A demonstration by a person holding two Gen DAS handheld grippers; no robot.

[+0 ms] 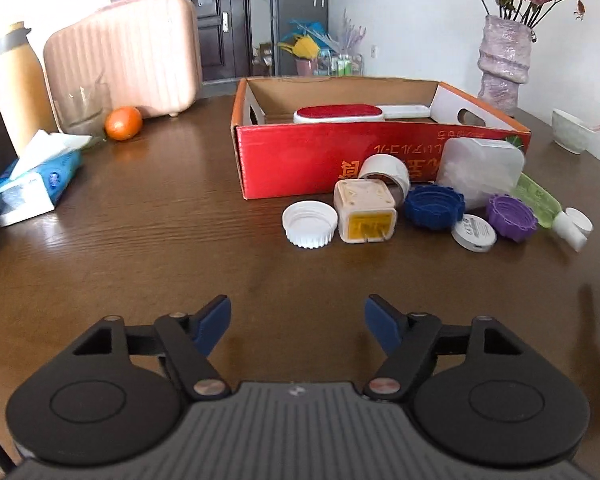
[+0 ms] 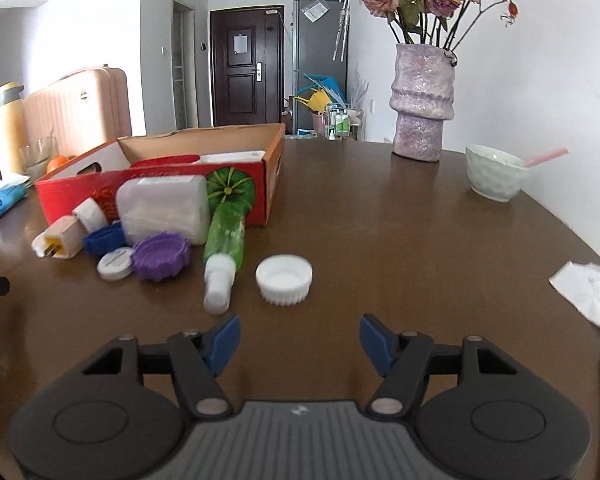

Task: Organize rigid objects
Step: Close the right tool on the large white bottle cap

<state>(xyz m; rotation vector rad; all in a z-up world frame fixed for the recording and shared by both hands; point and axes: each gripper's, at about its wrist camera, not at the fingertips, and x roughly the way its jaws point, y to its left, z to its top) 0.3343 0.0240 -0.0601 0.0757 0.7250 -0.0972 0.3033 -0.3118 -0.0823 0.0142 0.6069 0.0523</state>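
Blue-padded and partly spread, the left hand-held gripper (image 1: 297, 322) and right hand-held gripper (image 2: 300, 338) hang empty above the table (image 1: 139, 240). Loose caps, a plug adapter (image 1: 364, 212) and a green bottle (image 2: 224, 240) lie before the red box (image 1: 320, 152); each grasp likely wants squared jaws.

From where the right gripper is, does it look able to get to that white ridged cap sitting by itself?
Probably yes. The right gripper is open and empty, and the white ridged cap lies just ahead of it on bare table. The green bottle lies to one side, apart from the cap.
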